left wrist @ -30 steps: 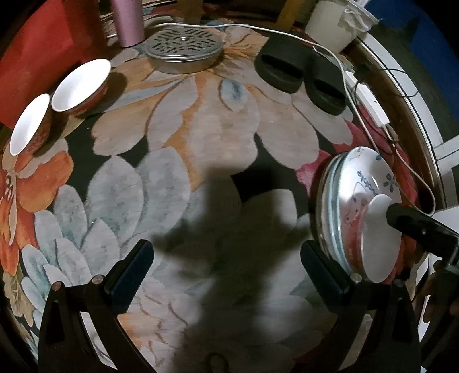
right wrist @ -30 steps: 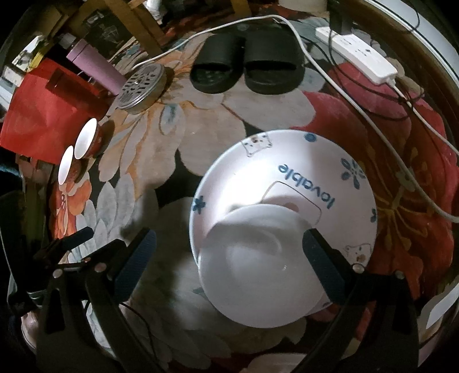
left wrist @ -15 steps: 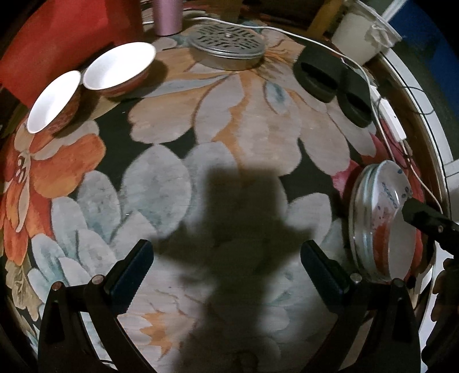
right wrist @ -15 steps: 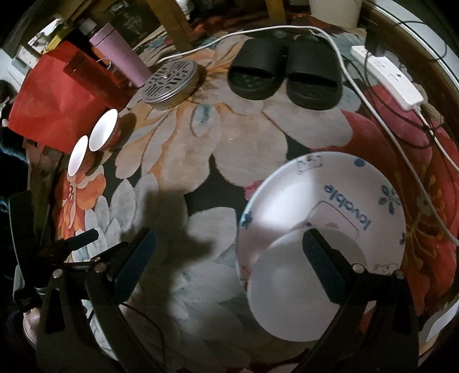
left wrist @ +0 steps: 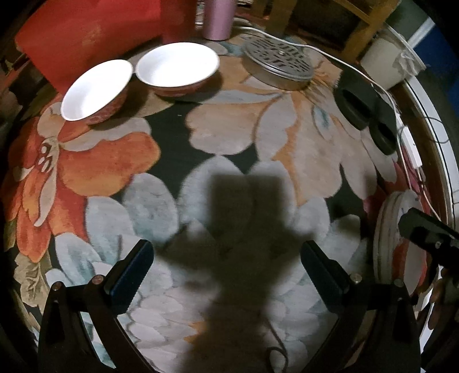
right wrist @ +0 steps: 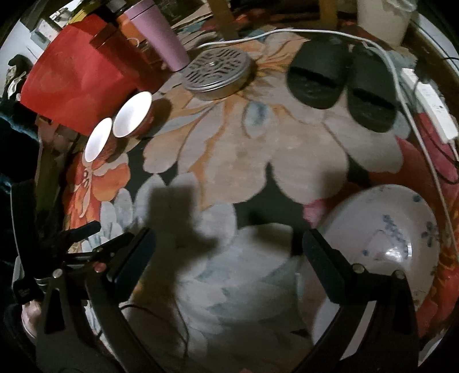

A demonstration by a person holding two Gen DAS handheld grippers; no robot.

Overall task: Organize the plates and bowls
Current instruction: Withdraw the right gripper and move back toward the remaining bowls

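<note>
White bowls [left wrist: 178,64] x2, plate stack [right wrist: 384,241] x1; both grippers [left wrist: 226,269] [right wrist: 229,258] wide, empty

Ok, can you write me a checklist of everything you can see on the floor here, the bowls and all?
Surface: flowered rug, dimly lit, gripper shadow across its middle.
Job's things: two bowls, white inside and red outside, side by side at the far left; stacked plates at the right, the top one white with blue print.
Clutter: perforated metal tin, black slippers, pink tumbler, red bag, white bucket.
Grippers: left gripper open and empty above the rug; right gripper open and empty beside the plates.
Cables: white cord running to a power strip.
Surroundings: wooden furniture legs behind the rug.
</note>
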